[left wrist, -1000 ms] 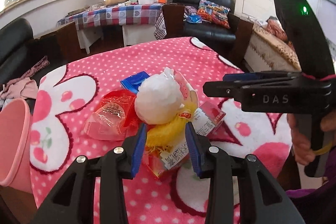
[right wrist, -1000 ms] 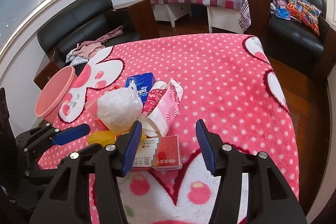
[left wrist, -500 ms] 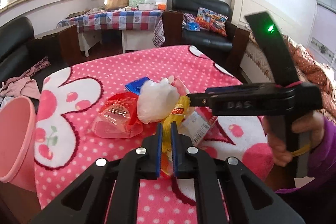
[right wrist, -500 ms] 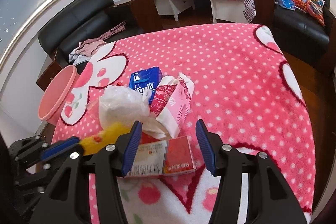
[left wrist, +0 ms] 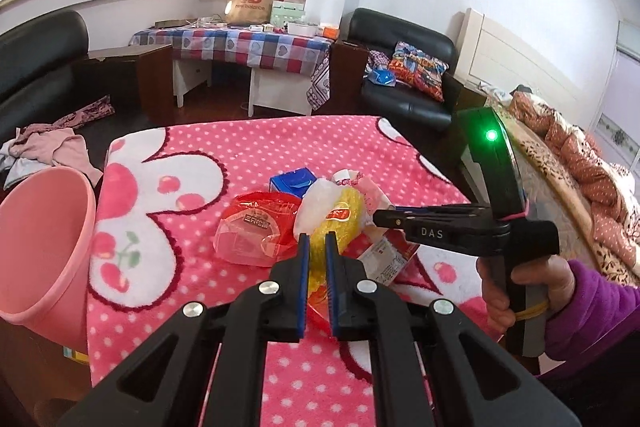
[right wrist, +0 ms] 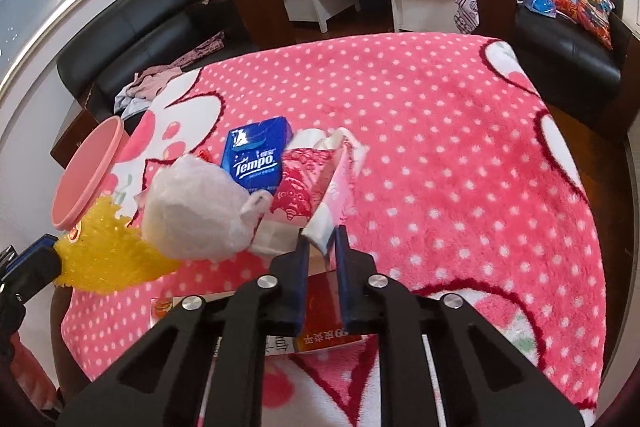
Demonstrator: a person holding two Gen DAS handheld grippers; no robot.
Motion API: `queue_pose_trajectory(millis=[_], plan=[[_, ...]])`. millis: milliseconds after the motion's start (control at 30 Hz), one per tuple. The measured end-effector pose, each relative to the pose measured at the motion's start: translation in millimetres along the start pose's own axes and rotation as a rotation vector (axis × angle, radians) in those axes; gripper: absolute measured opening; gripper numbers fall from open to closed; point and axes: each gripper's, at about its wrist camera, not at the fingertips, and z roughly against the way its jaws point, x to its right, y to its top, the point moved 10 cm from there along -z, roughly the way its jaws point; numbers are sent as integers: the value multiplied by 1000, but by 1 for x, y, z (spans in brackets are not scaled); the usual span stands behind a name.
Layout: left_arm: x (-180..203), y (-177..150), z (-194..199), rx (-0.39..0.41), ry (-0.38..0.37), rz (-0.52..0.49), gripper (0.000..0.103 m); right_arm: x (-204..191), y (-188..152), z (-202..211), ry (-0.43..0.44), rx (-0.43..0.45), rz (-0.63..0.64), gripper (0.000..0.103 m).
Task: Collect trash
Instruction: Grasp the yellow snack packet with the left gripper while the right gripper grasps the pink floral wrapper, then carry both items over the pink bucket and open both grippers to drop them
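A heap of trash lies on the pink dotted blanket (right wrist: 460,147). My left gripper (left wrist: 315,241) is shut on a yellow mesh wrapper (left wrist: 340,223), which hangs lifted at the left in the right wrist view (right wrist: 108,259). My right gripper (right wrist: 322,243) is shut on the lower corner of a pink and white paper packet (right wrist: 320,183); from the left wrist view it (left wrist: 380,219) reaches in from the right. Beside them lie a white plastic bag (right wrist: 196,211), a blue Tempo tissue pack (right wrist: 258,155), a red clear wrapper (left wrist: 256,227) and a red and white box (right wrist: 328,323).
A pink bin (left wrist: 44,243) stands off the table's left edge. Black sofas, a checked table and a bed surround the table. A hand in a purple sleeve (left wrist: 560,291) holds the right gripper's handle.
My left gripper closed on the yellow wrapper and rose with it, pulling back from the heap. My right gripper sank a little and closed on the pink and white packet.
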Motion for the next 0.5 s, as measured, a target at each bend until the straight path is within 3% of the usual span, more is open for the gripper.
queue_pose_trajectory(millis=[300,500], plan=[[1,10,9,38,0,6,7,14,13,26,-32,63,-14,9],[-11,18,19,69,34,38,7,4,27,44,-26,110,10,9]])
